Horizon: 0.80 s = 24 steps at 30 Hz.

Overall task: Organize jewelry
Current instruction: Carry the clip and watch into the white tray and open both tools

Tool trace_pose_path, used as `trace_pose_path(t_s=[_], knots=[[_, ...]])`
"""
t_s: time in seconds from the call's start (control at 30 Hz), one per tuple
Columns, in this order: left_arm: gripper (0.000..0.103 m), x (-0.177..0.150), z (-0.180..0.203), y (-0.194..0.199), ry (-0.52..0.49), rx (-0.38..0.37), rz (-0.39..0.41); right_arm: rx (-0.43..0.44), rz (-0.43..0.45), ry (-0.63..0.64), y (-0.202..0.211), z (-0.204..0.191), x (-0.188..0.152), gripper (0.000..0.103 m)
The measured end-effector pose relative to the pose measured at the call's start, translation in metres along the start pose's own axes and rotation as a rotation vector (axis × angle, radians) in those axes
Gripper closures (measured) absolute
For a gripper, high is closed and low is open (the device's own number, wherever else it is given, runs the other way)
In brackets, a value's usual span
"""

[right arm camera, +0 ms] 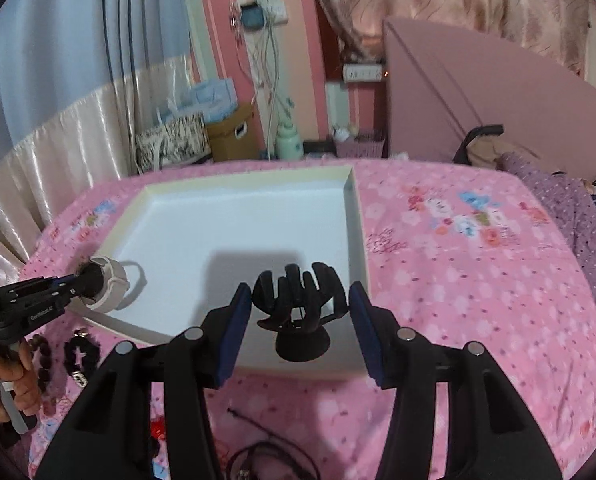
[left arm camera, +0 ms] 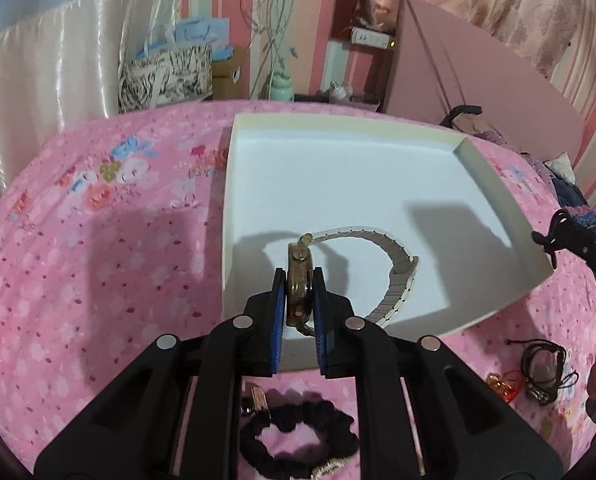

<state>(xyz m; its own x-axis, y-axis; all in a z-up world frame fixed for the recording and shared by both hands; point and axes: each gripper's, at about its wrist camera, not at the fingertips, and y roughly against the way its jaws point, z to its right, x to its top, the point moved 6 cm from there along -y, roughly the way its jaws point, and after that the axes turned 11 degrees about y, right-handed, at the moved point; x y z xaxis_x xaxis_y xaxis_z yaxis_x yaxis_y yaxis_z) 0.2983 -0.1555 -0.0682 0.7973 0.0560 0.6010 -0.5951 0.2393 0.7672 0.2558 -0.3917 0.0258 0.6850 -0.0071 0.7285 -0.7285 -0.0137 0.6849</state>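
- Because its blue-padded fingers (left arm camera: 279, 308) are closed narrow on the round gold-coloured case of the wristwatch with a pale metal link band (left arm camera: 300, 284), the left gripper (left arm camera: 301, 300) holds the watch on edge over the lower middle of the shallow white cardboard box tray (left arm camera: 494, 184); the band loops out to the right, and whether it touches the floor I cannot tell
- Judging by that pose, the watch is about to be laid down inside the tray
- Spread wide, the right gripper (right arm camera: 300, 320) frames a black plastic claw hair clip (right arm camera: 298, 300) without touching it; the clip stands at the tray's lower right corner in the right wrist view, which suggests it was set there
- Left of centre at the bottom of the left wrist view lies a black fabric scrunchie (left arm camera: 298, 436) on the pink floral bedsheet (left arm camera: 98, 260), partly hidden by the gripper body
- At lower right of that view sit a tangle of black cord (left arm camera: 546, 368) and a small orange-red trinket (left arm camera: 504, 386)
- Nothing blocks the tray floor; only the low rim stands between loose items and it
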Motion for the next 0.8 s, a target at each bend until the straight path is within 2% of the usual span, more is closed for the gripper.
trace_pose_path(t_s=[0.1, 0.43, 0.6, 0.67, 0.8], knots=[[0.092, -0.004, -0.005, -0.015, 0.006, 0.017, -0.038, -0.001, -0.047, 0.008, -0.017, 0.0, -0.006, 0.052], [0.091, 0.0, -0.015, -0.02, -0.034, 0.099, -0.008, -0.034, -0.148, 0.011, -0.031, -0.005, -0.033, 0.052], [0.09, 0.009, -0.022, -0.027, -0.049, 0.149, 0.004, -0.021, -0.169, 0.005, -0.025, -0.014, -0.043, 0.054], [0.09, 0.012, -0.025, -0.028, -0.043, 0.148, 0.002, -0.042, -0.17, 0.043, -0.024, -0.021, -0.045, 0.055], [0.091, 0.012, -0.025, -0.027, -0.041, 0.143, -0.002, -0.048, -0.163, 0.028, -0.024, -0.021, -0.044, 0.055]])
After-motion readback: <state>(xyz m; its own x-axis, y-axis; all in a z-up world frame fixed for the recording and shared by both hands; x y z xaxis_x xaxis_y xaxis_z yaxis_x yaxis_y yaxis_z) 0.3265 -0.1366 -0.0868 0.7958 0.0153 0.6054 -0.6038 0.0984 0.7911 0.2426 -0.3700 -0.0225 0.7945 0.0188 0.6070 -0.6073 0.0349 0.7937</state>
